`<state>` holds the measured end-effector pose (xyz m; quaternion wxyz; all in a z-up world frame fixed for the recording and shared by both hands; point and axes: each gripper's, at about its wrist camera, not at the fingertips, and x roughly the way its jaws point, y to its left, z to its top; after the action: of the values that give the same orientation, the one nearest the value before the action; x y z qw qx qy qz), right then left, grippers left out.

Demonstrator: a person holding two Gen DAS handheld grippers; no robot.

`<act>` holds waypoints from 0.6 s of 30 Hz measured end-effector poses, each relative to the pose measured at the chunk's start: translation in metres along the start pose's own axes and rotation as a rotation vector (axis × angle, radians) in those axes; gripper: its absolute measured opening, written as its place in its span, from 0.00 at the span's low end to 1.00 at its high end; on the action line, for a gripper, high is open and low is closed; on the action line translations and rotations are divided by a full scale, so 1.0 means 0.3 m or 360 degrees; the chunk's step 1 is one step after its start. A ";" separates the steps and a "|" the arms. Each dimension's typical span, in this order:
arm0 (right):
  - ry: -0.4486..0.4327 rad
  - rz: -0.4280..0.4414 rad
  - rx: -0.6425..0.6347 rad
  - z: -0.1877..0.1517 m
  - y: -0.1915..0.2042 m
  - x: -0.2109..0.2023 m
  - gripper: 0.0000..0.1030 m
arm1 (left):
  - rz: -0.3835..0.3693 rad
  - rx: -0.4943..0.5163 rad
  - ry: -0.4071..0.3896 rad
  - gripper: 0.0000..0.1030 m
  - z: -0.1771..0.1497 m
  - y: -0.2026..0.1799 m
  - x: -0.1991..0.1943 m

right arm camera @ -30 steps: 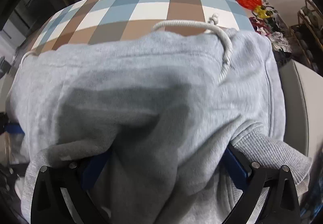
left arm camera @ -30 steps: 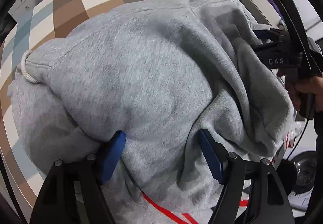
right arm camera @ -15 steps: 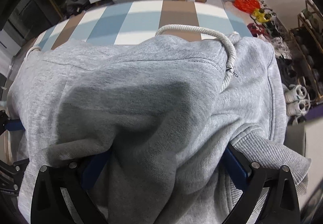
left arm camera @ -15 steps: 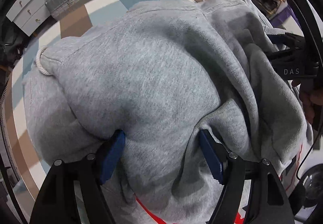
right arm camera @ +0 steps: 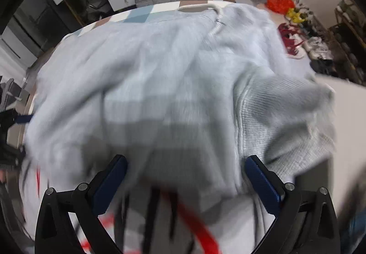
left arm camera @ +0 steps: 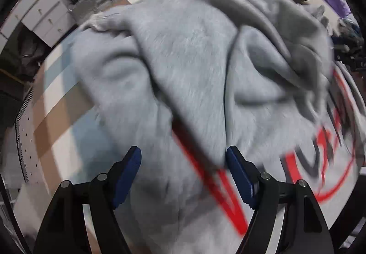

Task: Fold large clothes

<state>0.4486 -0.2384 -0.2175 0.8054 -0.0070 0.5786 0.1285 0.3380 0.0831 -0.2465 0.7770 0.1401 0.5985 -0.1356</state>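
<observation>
The grey hoodie [left arm camera: 183, 66] is partway through its folding: it lies heaped on the checked bench [left arm camera: 57, 102], with one layer turned over another, so that the red and black print [left arm camera: 320, 153] shows at the lower right of the left wrist view while plain grey fleece covers the rest. By the look of it one fold is being laid down and is not yet flat; smoothing it, tucking the loose ribbed cuff [right arm camera: 286, 116] and any further folds are, as I judge it, left to do

In the left wrist view the left gripper [left arm camera: 183, 171] has its jaws standing wide, and a ridge of grey cloth runs down between them towards the bottom of the frame. The picture is blurred, and I cannot tell whether the pads press on the cloth or merely straddle it

In the right wrist view the right gripper [right arm camera: 186, 183] also has its jaws well apart, with grey cloth bunched between them at lower centre and the ribbed cuff just beside the right-hand jaw. Here too the blur hides whether the cloth is gripped. The white drawstring [right arm camera: 205, 7] lies at the far top edge of the hoodie, well apart from both sets of jaws
</observation>
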 end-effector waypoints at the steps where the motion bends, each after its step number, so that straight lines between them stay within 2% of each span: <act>1: -0.0028 0.0010 0.0005 -0.042 -0.003 -0.038 1.00 | 0.0007 -0.0024 -0.0009 0.71 -0.051 0.010 -0.026; 4: -0.0076 0.0182 0.0137 -0.173 0.008 -0.167 1.00 | 0.0007 -0.0088 -0.0078 0.71 -0.191 0.007 -0.110; 7: -0.0228 0.0414 0.0245 -0.286 0.050 -0.320 1.00 | -0.0009 -0.0165 -0.0172 0.71 -0.352 0.014 -0.204; 8: -0.0330 0.0518 0.0263 -0.340 0.078 -0.389 1.00 | 0.0001 -0.0193 -0.0168 0.71 -0.325 0.003 -0.219; 9: -0.0405 0.0597 0.0261 -0.382 0.105 -0.440 1.00 | -0.0004 -0.0234 -0.0162 0.71 -0.382 -0.001 -0.228; 11: -0.0517 0.0696 0.0226 -0.465 0.168 -0.515 1.00 | -0.0054 -0.0273 -0.0162 0.71 -0.365 -0.065 -0.288; 12: -0.0603 0.0744 0.0188 -0.511 0.209 -0.555 1.00 | -0.0070 -0.0294 -0.0176 0.71 -0.416 -0.068 -0.300; 14: -0.0793 0.0760 0.0074 -0.622 0.301 -0.632 1.00 | -0.0061 -0.0324 -0.0209 0.71 -0.386 -0.093 -0.387; 16: -0.0934 0.0763 -0.0043 -0.700 0.383 -0.688 1.00 | -0.0051 -0.0373 -0.0300 0.71 -0.440 -0.102 -0.430; 17: -0.0996 0.0765 -0.0096 -0.722 0.417 -0.710 1.00 | -0.0043 -0.0391 -0.0335 0.71 -0.470 -0.064 -0.545; 18: -0.1095 0.0763 -0.0157 -0.766 0.468 -0.746 1.00 | -0.0035 -0.0408 -0.0380 0.71 -0.506 -0.067 -0.561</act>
<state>0.1379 -0.1839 -0.0652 0.8976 0.1326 0.2544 0.3346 0.1535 0.1294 -0.1218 0.8525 0.0163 0.5160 -0.0823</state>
